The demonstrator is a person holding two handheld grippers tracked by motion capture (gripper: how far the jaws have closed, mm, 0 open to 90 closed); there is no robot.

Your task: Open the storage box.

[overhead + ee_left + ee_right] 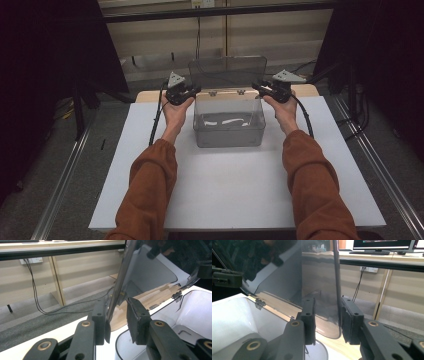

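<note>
A clear plastic box (pixel 229 125) stands at the far middle of the white board, its hinged lid (pixel 227 71) raised upright behind it. Some white pieces (pixel 227 121) lie on its bottom. My left gripper (pixel 192 92) is at the lid's left edge and my right gripper (pixel 260 87) at its right edge. In the left gripper view the lid (pixel 150 270) has its edge between the open jaws of the left gripper (pixel 116 307), against the left one. In the right gripper view the right gripper (pixel 327 306) is open around the lid (pixel 287 272), whose edge sits close to the right jaw.
The white board (pixel 225 190) lies on a wooden table (pixel 145 95). Metal rails (pixel 65 175) run along both sides on the grey floor. Black curtains hang left and right. A desk with a monitor (pixel 382 245) and hanging cables (pixel 35 292) stands beyond the table.
</note>
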